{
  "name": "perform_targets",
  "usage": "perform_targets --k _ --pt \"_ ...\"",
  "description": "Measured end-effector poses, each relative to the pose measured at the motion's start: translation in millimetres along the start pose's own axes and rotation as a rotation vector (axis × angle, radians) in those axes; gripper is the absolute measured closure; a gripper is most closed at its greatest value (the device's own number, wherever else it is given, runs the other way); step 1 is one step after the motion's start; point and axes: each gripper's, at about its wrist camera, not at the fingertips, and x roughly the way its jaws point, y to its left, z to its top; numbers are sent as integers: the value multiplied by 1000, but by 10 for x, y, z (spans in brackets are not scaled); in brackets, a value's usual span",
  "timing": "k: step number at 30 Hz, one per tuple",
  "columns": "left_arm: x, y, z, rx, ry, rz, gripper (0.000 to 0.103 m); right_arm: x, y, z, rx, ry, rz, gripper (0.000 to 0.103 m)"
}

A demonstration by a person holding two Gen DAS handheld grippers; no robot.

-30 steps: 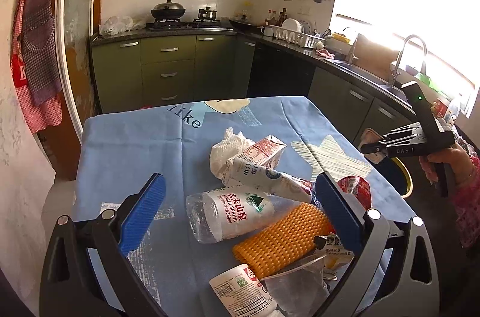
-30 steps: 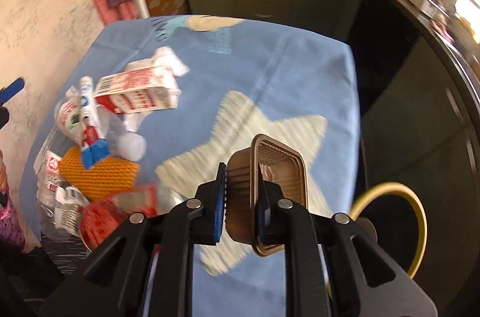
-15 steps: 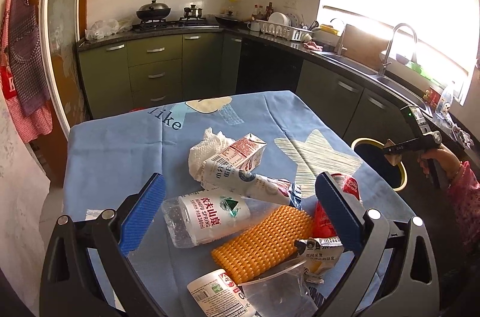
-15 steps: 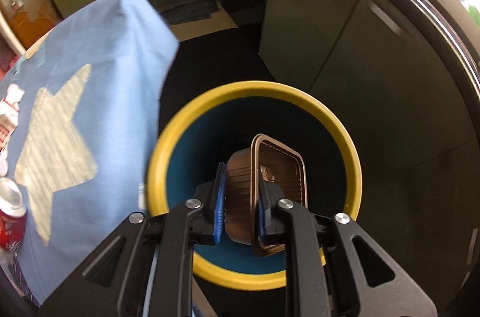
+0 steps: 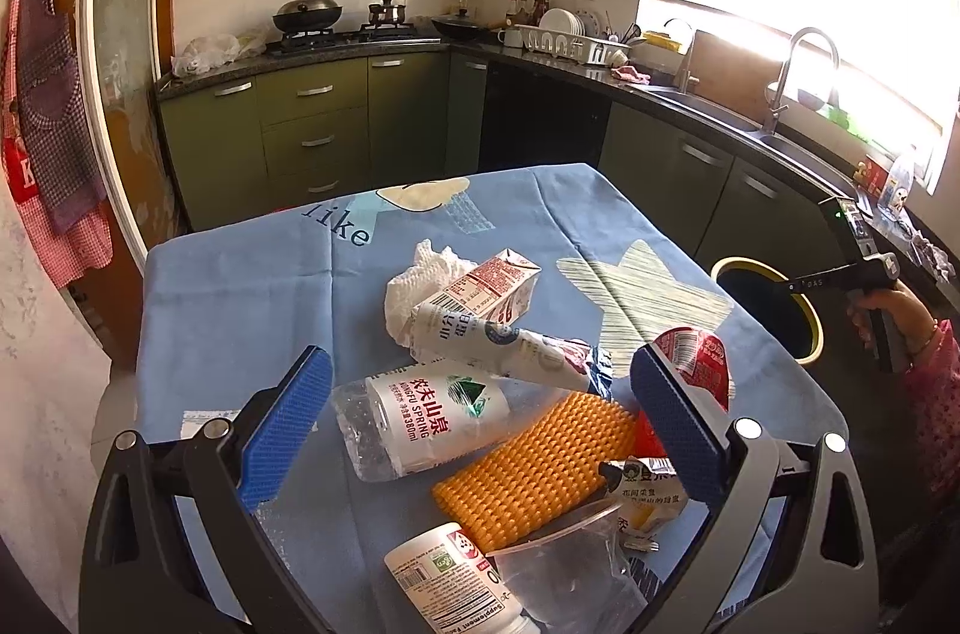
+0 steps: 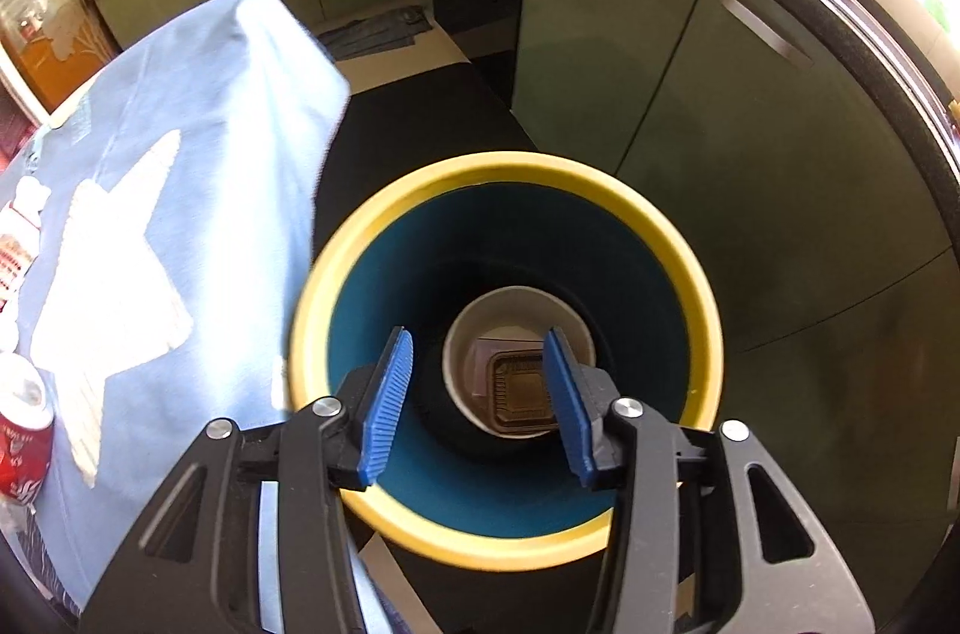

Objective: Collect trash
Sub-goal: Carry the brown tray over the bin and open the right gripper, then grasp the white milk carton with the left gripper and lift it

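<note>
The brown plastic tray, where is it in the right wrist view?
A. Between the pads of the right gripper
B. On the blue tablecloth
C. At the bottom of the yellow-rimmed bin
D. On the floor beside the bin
C: the brown plastic tray lies deep inside the yellow-rimmed bin, on a white round container; the right gripper hangs above with its jaws opening and nothing between them.

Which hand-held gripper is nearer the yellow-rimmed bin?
Right. The right hand-held gripper hangs directly above the yellow-rimmed bin, jaws opening, nothing between them; the left hand-held gripper is over the table's trash.
</note>
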Motion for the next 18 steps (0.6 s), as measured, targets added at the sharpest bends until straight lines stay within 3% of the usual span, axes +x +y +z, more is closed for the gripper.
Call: perform_targets --k 11,18 --pt "266 67 100 32 103 -62 5 -31 280 -94 -53 1 38 55" --pt "766 -23 551 259 199 -92 5 17 324 -107 -51 4 48 55"
